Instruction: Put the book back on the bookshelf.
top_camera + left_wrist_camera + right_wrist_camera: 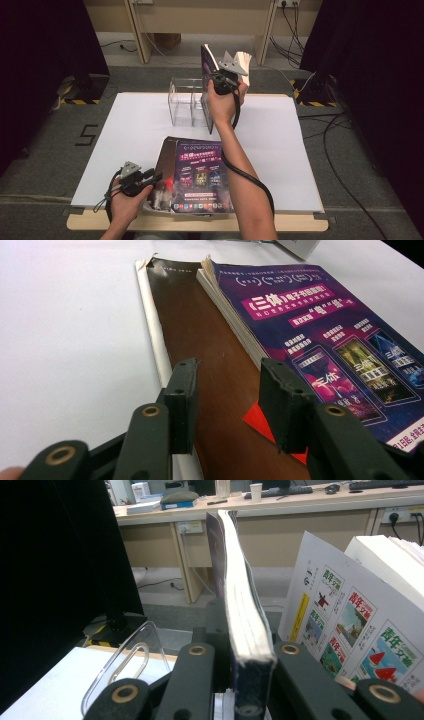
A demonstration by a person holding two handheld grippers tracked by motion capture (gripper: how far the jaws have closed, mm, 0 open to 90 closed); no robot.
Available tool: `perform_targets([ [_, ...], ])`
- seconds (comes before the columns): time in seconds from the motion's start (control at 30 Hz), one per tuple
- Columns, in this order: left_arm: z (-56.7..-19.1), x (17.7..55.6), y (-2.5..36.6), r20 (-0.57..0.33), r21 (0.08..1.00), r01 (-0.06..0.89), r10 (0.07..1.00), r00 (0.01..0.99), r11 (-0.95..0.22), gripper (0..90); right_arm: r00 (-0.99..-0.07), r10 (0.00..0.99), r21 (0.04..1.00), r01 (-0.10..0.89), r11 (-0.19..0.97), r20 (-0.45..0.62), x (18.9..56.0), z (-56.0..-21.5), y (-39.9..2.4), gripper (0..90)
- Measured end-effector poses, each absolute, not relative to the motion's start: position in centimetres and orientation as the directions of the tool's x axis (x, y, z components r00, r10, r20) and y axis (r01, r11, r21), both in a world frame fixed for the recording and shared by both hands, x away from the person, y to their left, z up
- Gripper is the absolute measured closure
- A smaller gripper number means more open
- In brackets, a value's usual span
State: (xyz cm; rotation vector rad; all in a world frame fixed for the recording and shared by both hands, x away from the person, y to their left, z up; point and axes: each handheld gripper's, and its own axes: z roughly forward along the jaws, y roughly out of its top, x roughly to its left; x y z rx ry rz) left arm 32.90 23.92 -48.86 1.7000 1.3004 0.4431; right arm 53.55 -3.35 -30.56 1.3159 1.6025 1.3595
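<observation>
We are holding a two-jaw gripper in each hand at a white table (125, 130). Our right gripper (226, 75) is raised over the far middle of the table, and its jaws are clenched on the edge of a thin magazine (240, 615) that is standing upright, its page block facing the right gripper view and its dark cover turned to the left there. In the high view this magazine (207, 60) is rising just above a clear acrylic rack (187, 102) that is standing on the far part of the table, its compartments open at the top; we cannot tell whether the magazine's lower edge is touching the rack. Just beside the held magazine, to its right, a white booklet with small coloured cover pictures (350, 620) is leaning, with a thick white page block (395, 560) behind it. Our left gripper (152, 178) is resting low at the near edge of the table, its jaws released and standing apart. It is pointing along a stack of magazines (197, 175) lying flat near us: a purple-covered one (320, 330) on top and a brown-covered one (200, 360) under it, whose spine edge is sticking out to the left. The jaws are hovering over the brown cover, gripping nothing, and a red corner (257, 420) is showing between them.
</observation>
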Motion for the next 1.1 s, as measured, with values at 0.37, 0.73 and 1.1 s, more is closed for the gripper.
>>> perform_targets([
  [0.37,-48.9,32.9,24.0,-0.239,0.826,0.564,0.896,0.373,-0.015,59.1,-0.256,0.960,0.955,0.294,-0.030,0.109,54.6,-31.8,-2.9,84.7],
  [0.73,-48.9,32.9,24.1,-0.239,0.825,0.565,0.897,0.373,-0.016,59.0,-0.242,0.967,0.960,0.280,-0.013,0.083,54.5,-32.5,-2.8,84.0],
  [1.1,-49.0,32.8,23.8,-0.236,0.824,0.566,0.895,0.379,-0.022,59.0,-0.269,0.958,0.949,0.315,-0.007,0.097,53.1,-31.6,-3.9,78.6],
])
